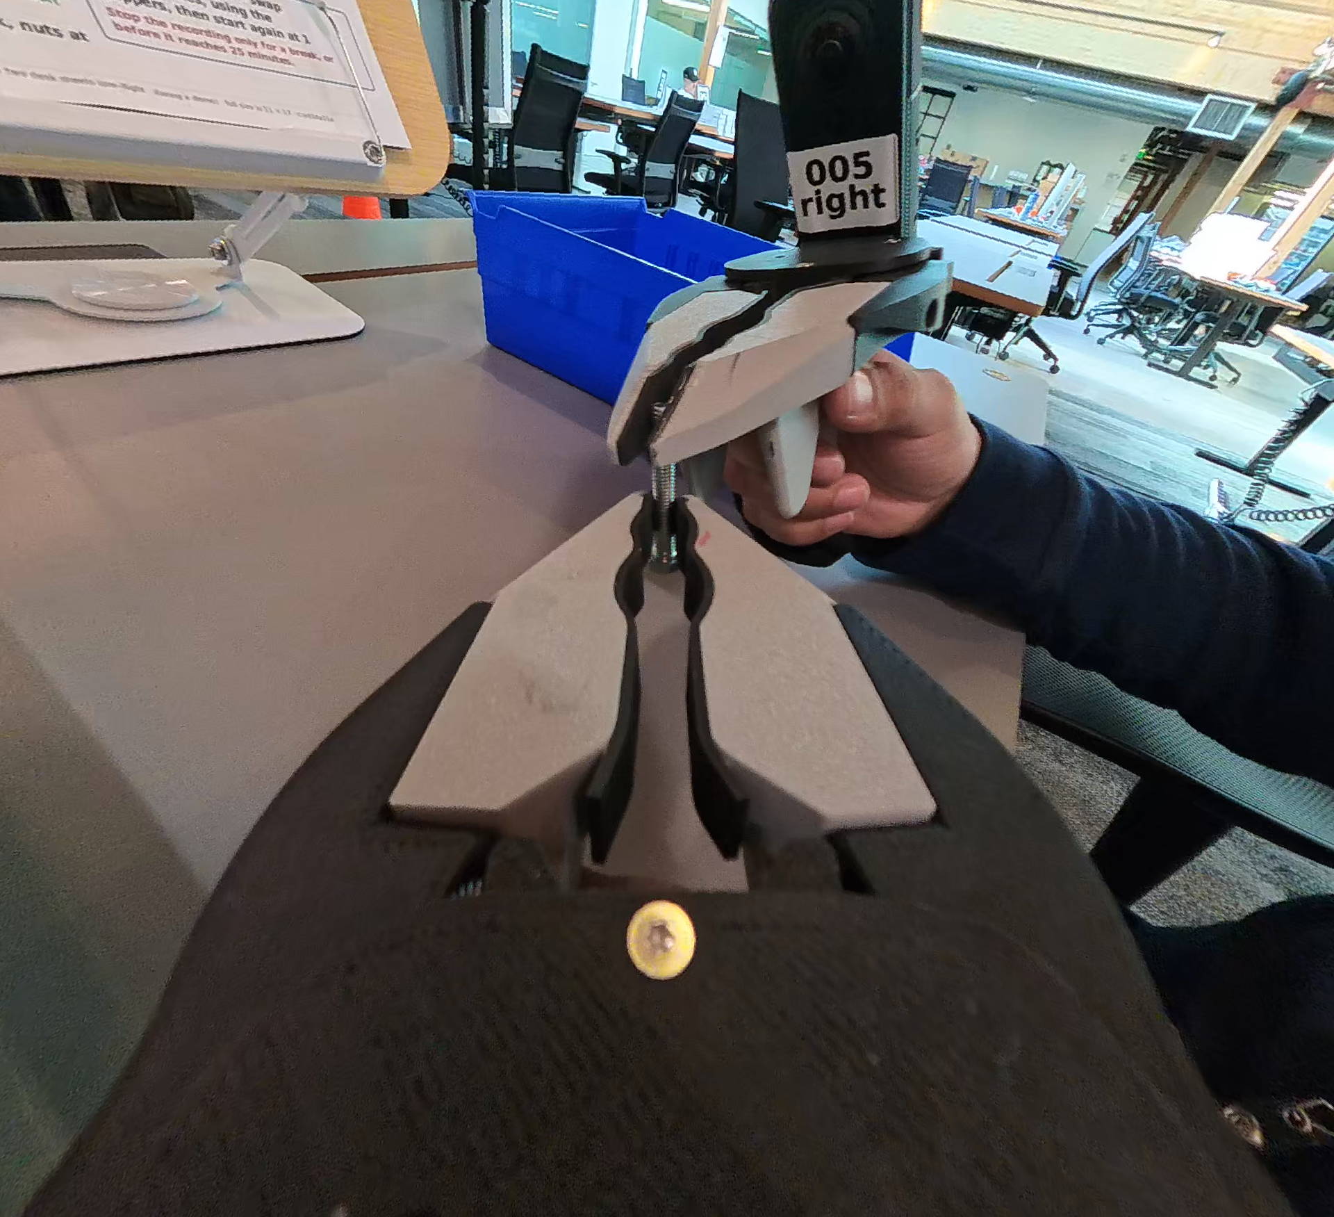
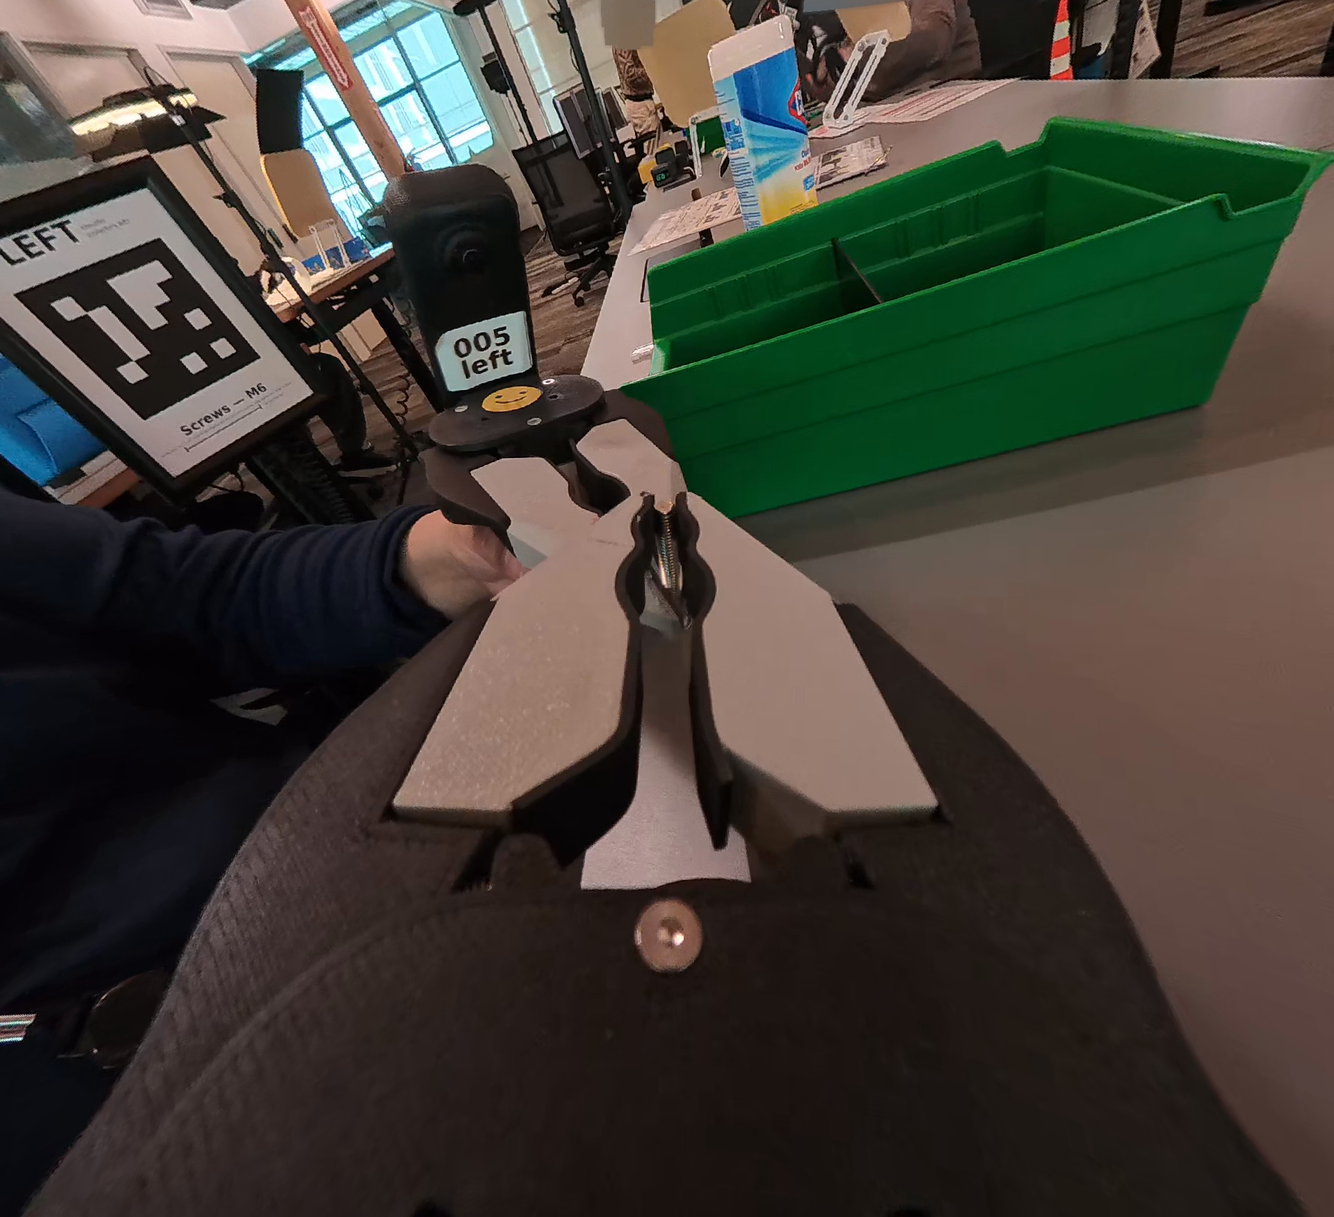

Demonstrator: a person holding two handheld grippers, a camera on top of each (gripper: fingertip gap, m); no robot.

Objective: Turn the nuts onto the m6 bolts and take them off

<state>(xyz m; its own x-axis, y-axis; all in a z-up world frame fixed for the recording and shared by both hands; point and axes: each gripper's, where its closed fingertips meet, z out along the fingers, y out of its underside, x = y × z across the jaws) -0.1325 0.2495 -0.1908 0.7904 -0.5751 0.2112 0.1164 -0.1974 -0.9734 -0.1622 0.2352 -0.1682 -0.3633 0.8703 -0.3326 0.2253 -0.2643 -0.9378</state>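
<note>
A silver M6 bolt [image 1: 662,485] stands upright between my two grippers, above the grey table [image 1: 289,532]. My left gripper [image 1: 660,525] is shut on a hex nut [image 1: 663,550] at the bolt's lower end. My right gripper [image 1: 646,438] comes down from above and is shut on the bolt's upper end. In the right wrist view the bolt [image 2: 665,558] lies in the notch of my right gripper [image 2: 664,511], thread showing. The left gripper [image 2: 635,503] meets it at the tip. The nut is hidden in that view.
A blue bin [image 1: 577,287] stands behind the grippers. A green divided bin [image 2: 938,388] stands on the table to the right. An instruction sheet on a stand [image 1: 180,27] is at the far left. A wipes canister [image 2: 765,121] stands behind the green bin. A marker sign [image 2: 137,330] stands off the table. The tips of both grippers are at nearly the same place.
</note>
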